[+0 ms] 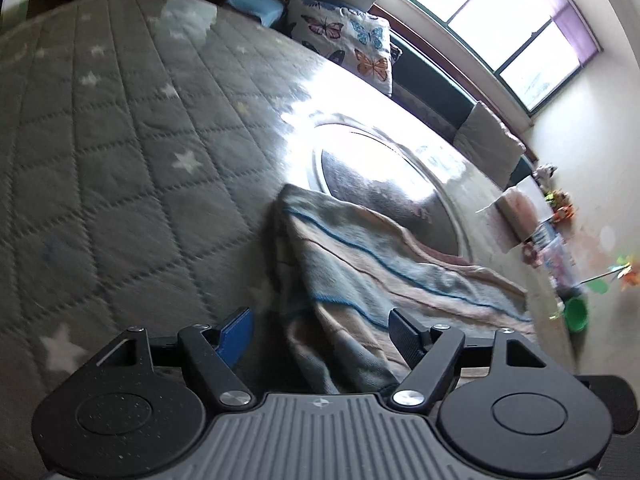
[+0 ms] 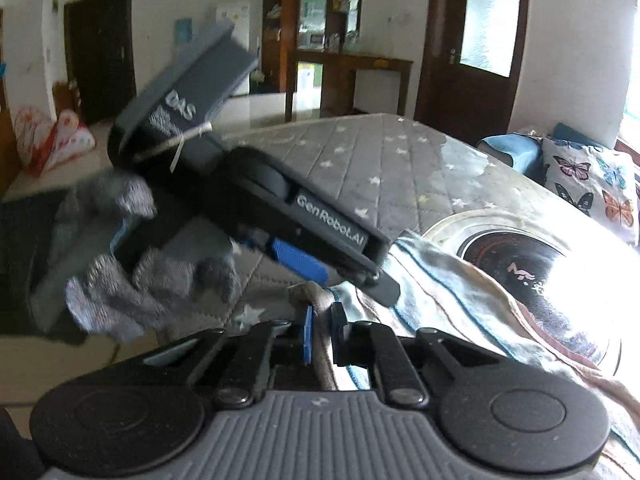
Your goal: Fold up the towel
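Note:
A pale striped towel [image 1: 372, 264] with thin blue lines lies rumpled on the grey quilted mattress [image 1: 120, 152]. My left gripper [image 1: 324, 336] is open, its fingers standing either side of the towel's near fold without gripping it. In the right wrist view my right gripper [image 2: 322, 332] is shut on a bunched corner of the towel [image 2: 452, 280]. The left gripper's body [image 2: 312, 220], held by a grey-gloved hand [image 2: 132, 280], hangs just ahead of it, over that same corner.
A glossy round emblem [image 1: 384, 176] on the mattress glares under the window light beyond the towel. A butterfly pillow [image 1: 352, 44] and a blue cushion [image 1: 260, 6] lie at the far edge. Toys and a green cup [image 1: 576, 312] are on the floor at right.

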Demonstrator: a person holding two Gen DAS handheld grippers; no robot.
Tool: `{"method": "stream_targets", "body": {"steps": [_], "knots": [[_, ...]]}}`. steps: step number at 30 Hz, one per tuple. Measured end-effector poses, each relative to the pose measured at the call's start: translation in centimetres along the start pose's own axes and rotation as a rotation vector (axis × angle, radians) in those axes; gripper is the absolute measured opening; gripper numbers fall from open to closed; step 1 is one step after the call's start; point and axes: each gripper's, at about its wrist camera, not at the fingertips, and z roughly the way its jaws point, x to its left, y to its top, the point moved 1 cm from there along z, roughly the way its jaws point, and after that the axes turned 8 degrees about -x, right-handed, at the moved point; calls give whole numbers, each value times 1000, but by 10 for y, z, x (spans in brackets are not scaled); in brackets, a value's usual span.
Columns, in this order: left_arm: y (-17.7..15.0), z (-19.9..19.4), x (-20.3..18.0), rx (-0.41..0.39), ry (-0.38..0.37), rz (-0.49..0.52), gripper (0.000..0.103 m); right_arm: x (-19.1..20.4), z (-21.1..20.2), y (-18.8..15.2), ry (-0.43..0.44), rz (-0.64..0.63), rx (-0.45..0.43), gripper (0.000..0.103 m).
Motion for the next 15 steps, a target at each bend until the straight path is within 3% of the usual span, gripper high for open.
{"method": "stream_targets", "body": {"steps": [2,6,8,12,15], "knots": [[0,5,-1,13,-18,-29,62,-2,-6,1,1,11,-17,8],[-2,14,2,31,-48,-94,32,-6,-13,-2,10,30,-30,8],[-3,17,5,40,-59,-126,22,-8,-14,-5,15,38,-32,8],[-4,18,7,37,-57,-133,18,-14,-19,-10,23,60,-28,18],[-4,18,6,36,-56,-128,17,-21,-27,-14,14,80,-29,19]]}}
